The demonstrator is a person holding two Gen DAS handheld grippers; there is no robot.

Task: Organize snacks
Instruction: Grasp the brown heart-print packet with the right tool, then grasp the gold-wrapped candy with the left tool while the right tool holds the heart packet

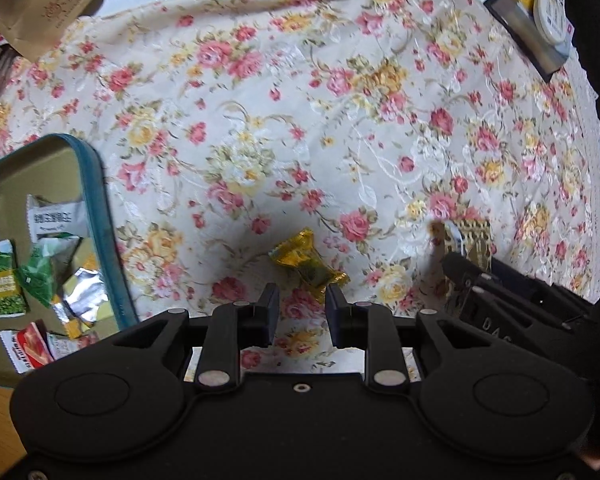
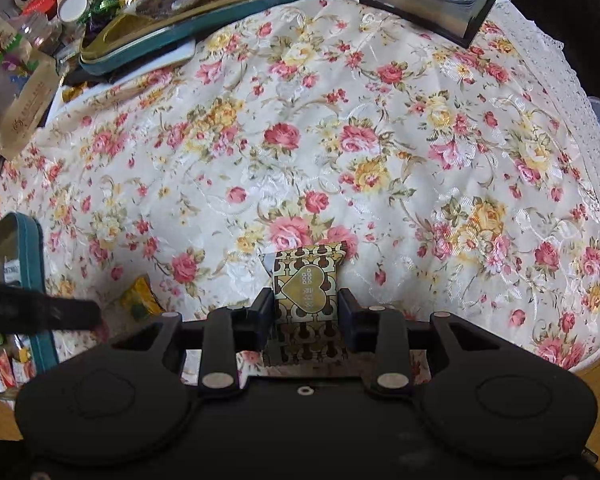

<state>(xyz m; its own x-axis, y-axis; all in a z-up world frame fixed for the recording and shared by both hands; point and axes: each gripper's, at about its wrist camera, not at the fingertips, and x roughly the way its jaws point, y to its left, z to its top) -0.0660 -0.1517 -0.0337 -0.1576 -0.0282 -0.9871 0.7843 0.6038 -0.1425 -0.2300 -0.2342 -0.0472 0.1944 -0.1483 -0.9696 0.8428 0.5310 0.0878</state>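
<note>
I'm mid-collection: my right gripper point(image 2: 304, 312) has its jaws clenched on a gold heart-print snack packet point(image 2: 303, 280); the left gripper point(image 1: 302, 307), jaws released, hovers over a gold-wrapped candy point(image 1: 308, 258) on the table (floral cloth). Next: pinch it, then carry both to the teal tin point(image 1: 112, 264).

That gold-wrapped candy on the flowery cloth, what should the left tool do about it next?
Probably ease down and close. The gold-wrapped candy lies loose just ahead of the left tool, whose fingers are apart and empty, and the teal tin of snacks is close by.
</note>
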